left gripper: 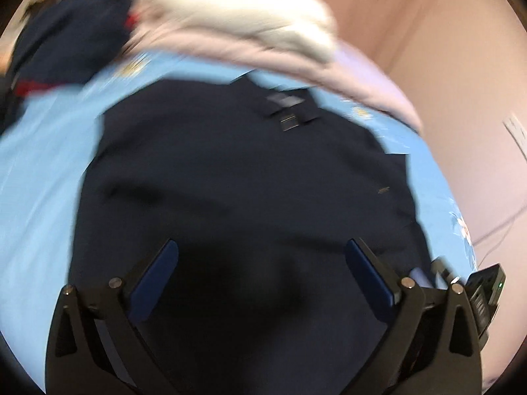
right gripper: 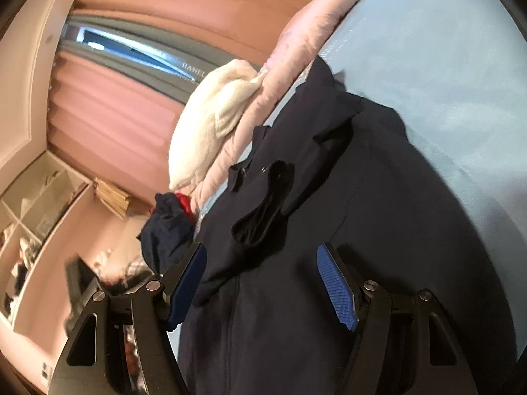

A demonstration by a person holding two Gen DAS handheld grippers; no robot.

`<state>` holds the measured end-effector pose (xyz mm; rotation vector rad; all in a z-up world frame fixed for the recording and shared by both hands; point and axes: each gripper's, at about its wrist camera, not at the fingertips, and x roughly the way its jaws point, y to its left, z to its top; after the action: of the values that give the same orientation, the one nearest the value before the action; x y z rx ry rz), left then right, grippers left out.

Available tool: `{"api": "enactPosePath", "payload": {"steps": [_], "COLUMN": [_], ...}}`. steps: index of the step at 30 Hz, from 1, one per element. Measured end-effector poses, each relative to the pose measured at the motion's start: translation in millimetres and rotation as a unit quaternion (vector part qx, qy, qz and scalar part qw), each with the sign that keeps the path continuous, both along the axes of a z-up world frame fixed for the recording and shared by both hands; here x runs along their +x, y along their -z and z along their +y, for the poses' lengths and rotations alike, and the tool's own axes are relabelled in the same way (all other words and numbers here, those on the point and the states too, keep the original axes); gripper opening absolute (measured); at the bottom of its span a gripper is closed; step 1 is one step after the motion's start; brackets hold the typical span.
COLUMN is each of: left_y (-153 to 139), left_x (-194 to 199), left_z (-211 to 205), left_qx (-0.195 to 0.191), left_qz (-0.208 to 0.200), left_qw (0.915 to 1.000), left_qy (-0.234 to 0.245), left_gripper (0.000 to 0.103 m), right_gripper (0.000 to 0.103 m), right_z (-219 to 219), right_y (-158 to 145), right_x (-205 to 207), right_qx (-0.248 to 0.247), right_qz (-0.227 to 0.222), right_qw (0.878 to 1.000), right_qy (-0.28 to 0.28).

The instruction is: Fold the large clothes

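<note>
Left wrist view shows the dark navy garment (left gripper: 237, 177) spread flat on the light blue bed sheet (left gripper: 42, 177), likely laid out so it can be folded. The left hand-held gripper (left gripper: 262, 253) hovers over its near part, fingers apart and empty. The right hand-held gripper (right gripper: 260, 263), also spread wide, grips nothing above the same garment. Beyond the garment lie a pink quilt (right gripper: 296, 42), a white towel (right gripper: 210, 121) and a crumpled navy and red garment (right gripper: 168, 227); pink curtains (right gripper: 115, 125) hang behind.
</note>
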<state>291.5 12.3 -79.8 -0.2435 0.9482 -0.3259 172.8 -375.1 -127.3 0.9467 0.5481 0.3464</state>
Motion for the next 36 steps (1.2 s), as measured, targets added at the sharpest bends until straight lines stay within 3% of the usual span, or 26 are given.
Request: {"api": "enactPosePath", "payload": {"steps": [3, 7, 11, 13, 16, 19, 21, 22, 23, 25, 28, 29, 32, 34, 36], "left_y": [24, 41, 43, 44, 50, 56, 57, 57, 56, 60, 65, 67, 80, 77, 65], "left_x": [-3, 4, 36, 55, 87, 107, 116, 117, 118, 119, 114, 113, 114, 112, 108], "left_z": [60, 124, 128, 117, 92, 76, 87, 92, 98, 110, 127, 133, 152, 154, 150], "left_qx": [-0.061, -0.204, -0.292, -0.315, -0.323, -0.325, -0.302, -0.294, -0.289, -0.286, -0.247, -0.233, -0.257, -0.234, -0.192], "left_qz": [0.044, 0.062, 0.063, 0.073, 0.091, 0.085, 0.059, 0.044, 0.029, 0.017, 0.004, 0.000, 0.031, 0.036, 0.030], "left_qw": [0.9955, 0.9695, 0.9477, 0.9417, 0.9393, 0.9376, 0.9419, 0.9415, 0.9408, 0.9393, 0.9422, 0.9419, 0.9321, 0.9397, 0.9551], "left_qy": [-0.058, -0.120, -0.113, -0.092, -0.072, -0.090, -0.134, -0.158, -0.175, -0.189, -0.227, -0.242, -0.253, -0.246, -0.224], "left_gripper": [0.102, 0.101, 0.101, 0.101, 0.101, 0.100, 0.094, 0.086, 0.082, 0.067, 0.064, 0.064, 0.064, 0.066, 0.068], "right_gripper": [0.071, 0.070, 0.070, 0.070, 0.070, 0.068, 0.042, 0.022, 0.015, 0.013, 0.012, 0.012, 0.012, 0.015, 0.032], "right_z": [11, 27, 39, 39, 36, 38, 42, 43, 45, 49, 51, 49, 38, 35, 32], "right_y": [-4, -13, -17, -12, -3, 1, -3, -6, -11, -25, -38, -32, 7, 8, -7], "right_x": [5, 19, 41, 51, 62, 70, 74, 77, 80, 83, 81, 83, 92, 88, 80], "right_qx": [-0.003, -0.035, -0.040, -0.025, 0.013, 0.019, 0.003, -0.012, -0.033, -0.071, -0.122, -0.124, -0.092, -0.090, -0.113], "right_qz": [0.009, 0.053, 0.078, 0.097, 0.113, 0.122, 0.123, 0.129, 0.128, 0.101, 0.066, 0.075, 0.149, 0.145, 0.139], "right_qw": [1.000, 0.998, 0.996, 0.994, 0.993, 0.991, 0.991, 0.990, 0.990, 0.991, 0.990, 0.989, 0.983, 0.984, 0.982], "right_qy": [-0.022, -0.028, -0.033, -0.031, -0.037, -0.046, -0.055, -0.055, -0.050, -0.049, -0.037, -0.036, -0.047, -0.057, -0.050]}}
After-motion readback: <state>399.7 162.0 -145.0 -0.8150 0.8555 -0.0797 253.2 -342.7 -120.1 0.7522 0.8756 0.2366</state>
